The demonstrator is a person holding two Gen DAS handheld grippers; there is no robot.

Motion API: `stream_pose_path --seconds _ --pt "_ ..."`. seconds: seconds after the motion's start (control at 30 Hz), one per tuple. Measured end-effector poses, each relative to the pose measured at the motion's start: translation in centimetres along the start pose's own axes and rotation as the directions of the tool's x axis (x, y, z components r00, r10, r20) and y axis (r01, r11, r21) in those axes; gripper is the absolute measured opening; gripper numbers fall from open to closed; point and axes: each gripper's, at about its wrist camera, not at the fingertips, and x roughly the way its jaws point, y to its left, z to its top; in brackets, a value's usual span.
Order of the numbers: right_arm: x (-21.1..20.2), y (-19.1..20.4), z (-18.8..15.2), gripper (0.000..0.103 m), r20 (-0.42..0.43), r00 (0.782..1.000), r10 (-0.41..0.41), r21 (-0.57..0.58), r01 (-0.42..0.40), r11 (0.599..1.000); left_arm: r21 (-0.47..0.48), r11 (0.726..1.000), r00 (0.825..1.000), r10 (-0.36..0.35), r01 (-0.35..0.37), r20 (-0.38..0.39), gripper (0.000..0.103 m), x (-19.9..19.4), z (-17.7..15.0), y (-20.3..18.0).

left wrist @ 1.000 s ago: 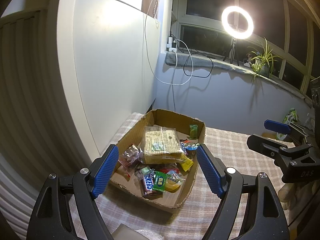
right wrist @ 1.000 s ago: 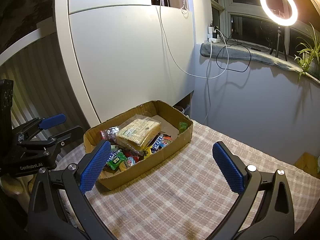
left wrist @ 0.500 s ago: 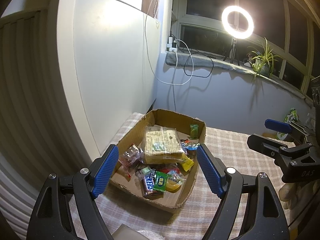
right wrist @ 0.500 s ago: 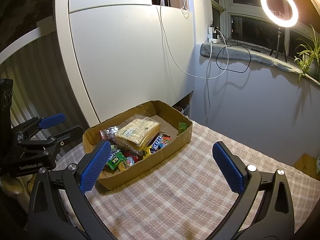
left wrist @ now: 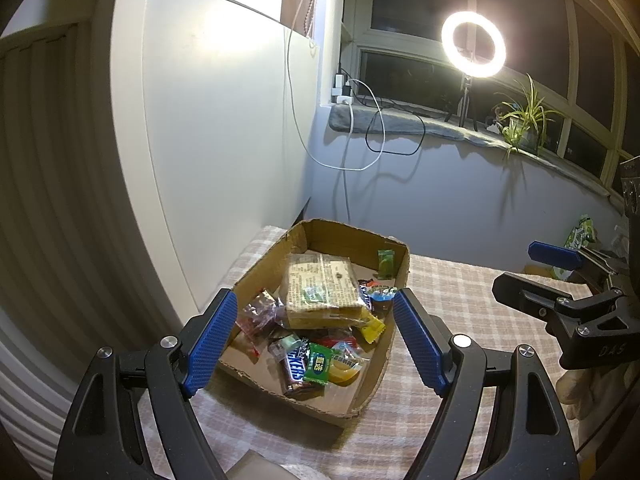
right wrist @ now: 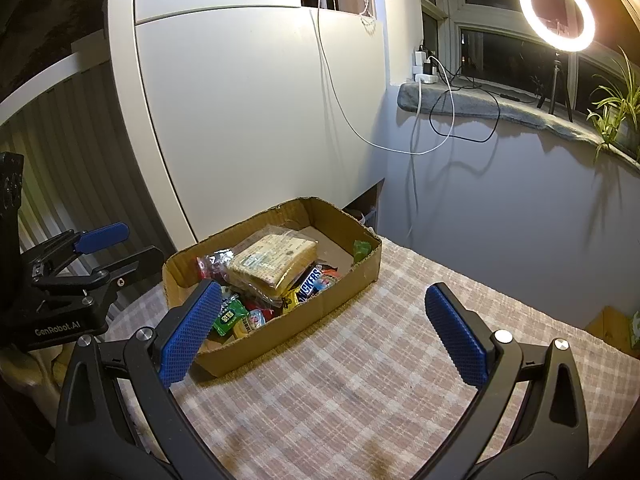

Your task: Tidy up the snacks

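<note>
A shallow cardboard box (left wrist: pixel 362 396) stands on the checked tablecloth, also seen in the right wrist view (right wrist: pixel 280 332). It holds a large wrapped cracker pack (left wrist: pixel 320 288) (right wrist: pixel 274 260), a Snickers bar (left wrist: pixel 295 368) (right wrist: pixel 310 284), a green packet (left wrist: pixel 318 368) and several small sweets. My left gripper (left wrist: pixel 316 338) is open and empty, held above the box's near end. My right gripper (right wrist: pixel 324 328) is open and empty, above the cloth to the right of the box. Each gripper shows in the other's view, the right one (left wrist: pixel 560 276) and the left one (right wrist: pixel 96 256).
A white cabinet (right wrist: pixel 260 120) rises behind the box. A checked cloth (right wrist: pixel 380 380) covers the table. A ring light (left wrist: pixel 473 45), a potted plant (left wrist: pixel 520 128) and cables (left wrist: pixel 376 136) sit on the windowsill. A green snack bag (left wrist: pixel 578 236) lies at far right.
</note>
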Motion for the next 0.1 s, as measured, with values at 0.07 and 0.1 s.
stream_pose_path --seconds 0.07,0.1 --pt "0.00 0.00 0.01 0.103 0.000 1.000 -0.001 0.000 0.001 1.000 0.003 1.000 1.000 -0.002 0.002 -0.002 0.080 0.00 -0.03 -0.13" --pt "-0.03 -0.04 -0.05 0.103 0.001 1.000 -0.001 0.001 0.001 1.000 0.001 1.000 1.000 -0.003 0.003 -0.002 0.080 -0.02 -0.08 -0.18"
